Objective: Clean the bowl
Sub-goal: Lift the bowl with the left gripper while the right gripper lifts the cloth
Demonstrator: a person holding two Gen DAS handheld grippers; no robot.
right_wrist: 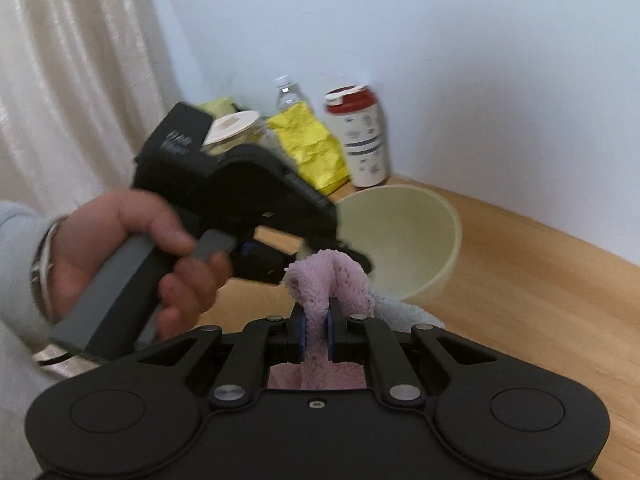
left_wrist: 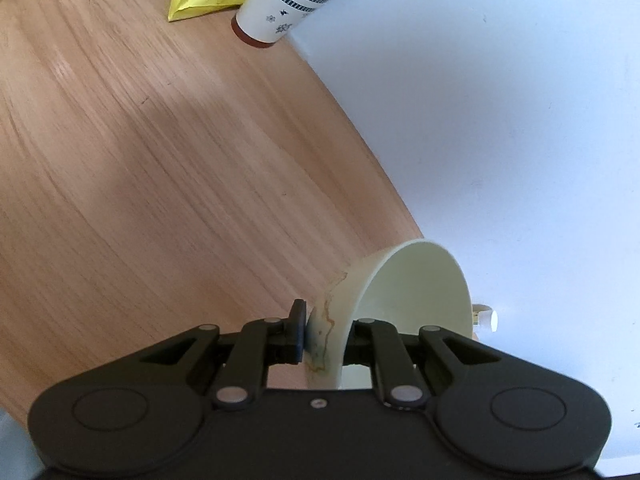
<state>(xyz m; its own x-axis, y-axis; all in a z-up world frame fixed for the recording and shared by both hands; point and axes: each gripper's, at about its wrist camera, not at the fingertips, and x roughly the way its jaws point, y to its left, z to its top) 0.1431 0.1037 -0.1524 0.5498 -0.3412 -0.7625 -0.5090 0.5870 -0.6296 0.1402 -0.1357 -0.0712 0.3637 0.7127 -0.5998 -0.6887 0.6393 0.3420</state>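
Note:
A pale cream bowl (left_wrist: 416, 288) is tipped on its side above the wooden table, its wall pinched in my left gripper (left_wrist: 326, 336), which is shut on it. An orange-brown stain runs down the bowl's outer wall. In the right wrist view the same bowl (right_wrist: 404, 236) faces me with its hollow open, held at its near-left rim by the left gripper (right_wrist: 348, 254) in a person's hand (right_wrist: 120, 248). My right gripper (right_wrist: 316, 330) is shut on a pink fluffy cloth (right_wrist: 328, 280), whose folded tip sits just before the bowl's rim.
At the table's back by the white wall stand a red-capped patterned canister (right_wrist: 362, 136), a yellow bag (right_wrist: 310, 148), a clear water bottle (right_wrist: 289, 94) and a glass jar with a pale lid (right_wrist: 232, 130). A cream curtain (right_wrist: 72, 80) hangs at the left.

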